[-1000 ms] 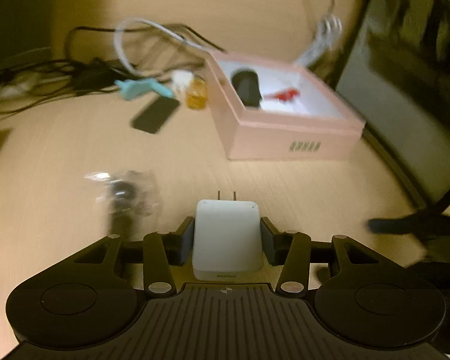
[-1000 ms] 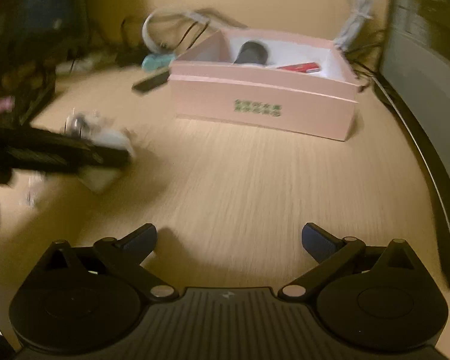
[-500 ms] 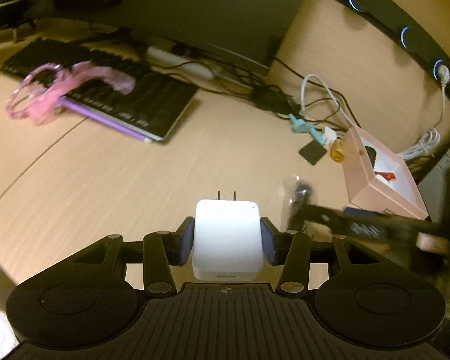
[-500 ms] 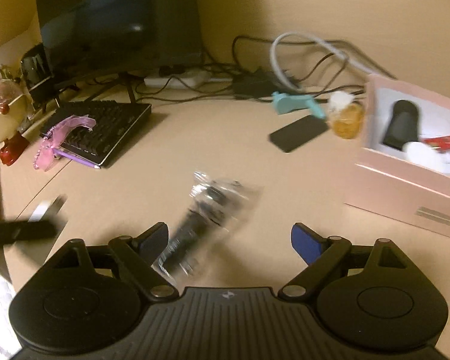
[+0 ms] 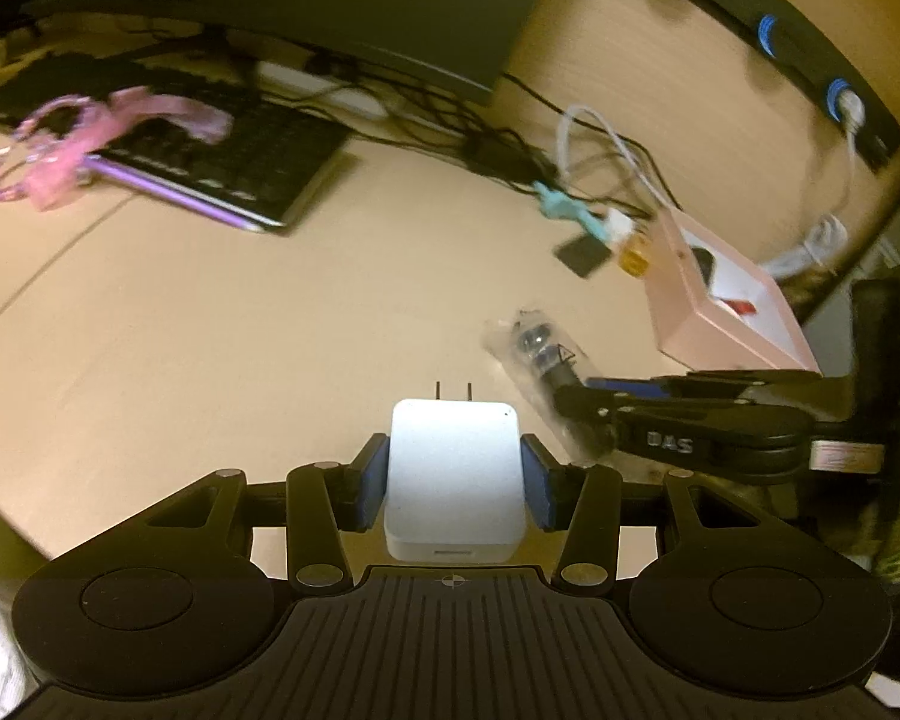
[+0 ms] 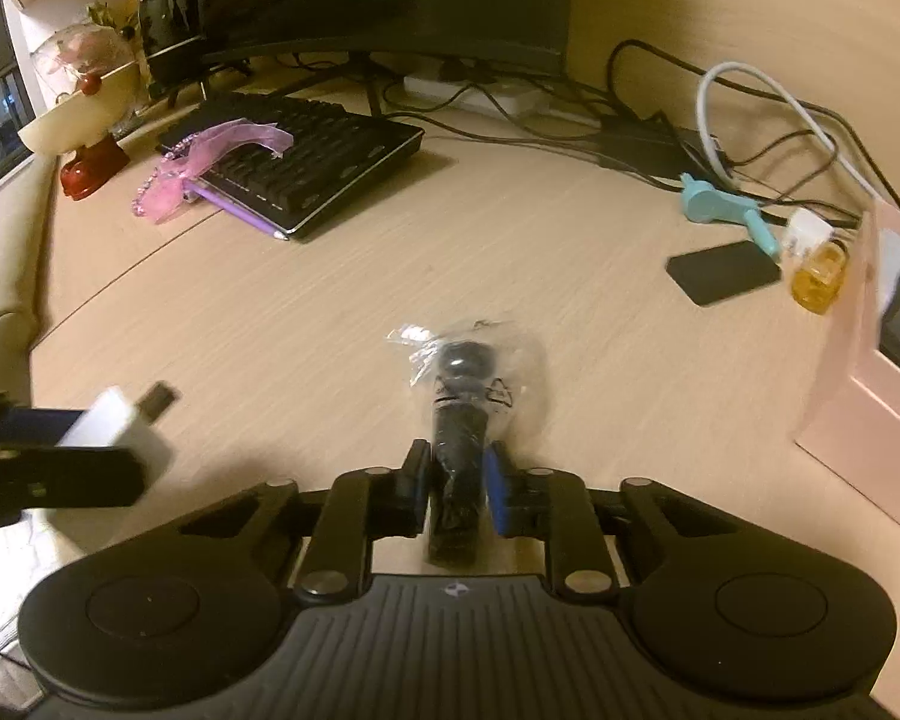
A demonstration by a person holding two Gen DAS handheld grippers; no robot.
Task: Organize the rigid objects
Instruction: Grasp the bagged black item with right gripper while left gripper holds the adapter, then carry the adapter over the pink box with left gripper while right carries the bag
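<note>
The left tongs [image 5: 453, 480] clamp a white charger [image 5: 453, 474], prongs forward, while the right tongs [image 6: 457, 483] grip a bagged black tool [image 6: 459, 420] lengthwise above the wooden table [image 6: 330, 312] near keyboard [image 6: 306, 162] and pink box [image 6: 870, 396].

both views ride low over the wooden desk [image 6: 342, 312], each angled down past its own fingers toward the keyboard [image 6: 306, 162] at the far side, which serves as the landmark. the left wrist view sits nearer the desk's front edge and keeps the keyboard [image 5: 168, 144] at upper left, while the right wrist view looks from further right and has it upper left of centre. both share the keyboard, the pink box [image 5: 726, 306] well right of it, and each other's gripper.
</note>
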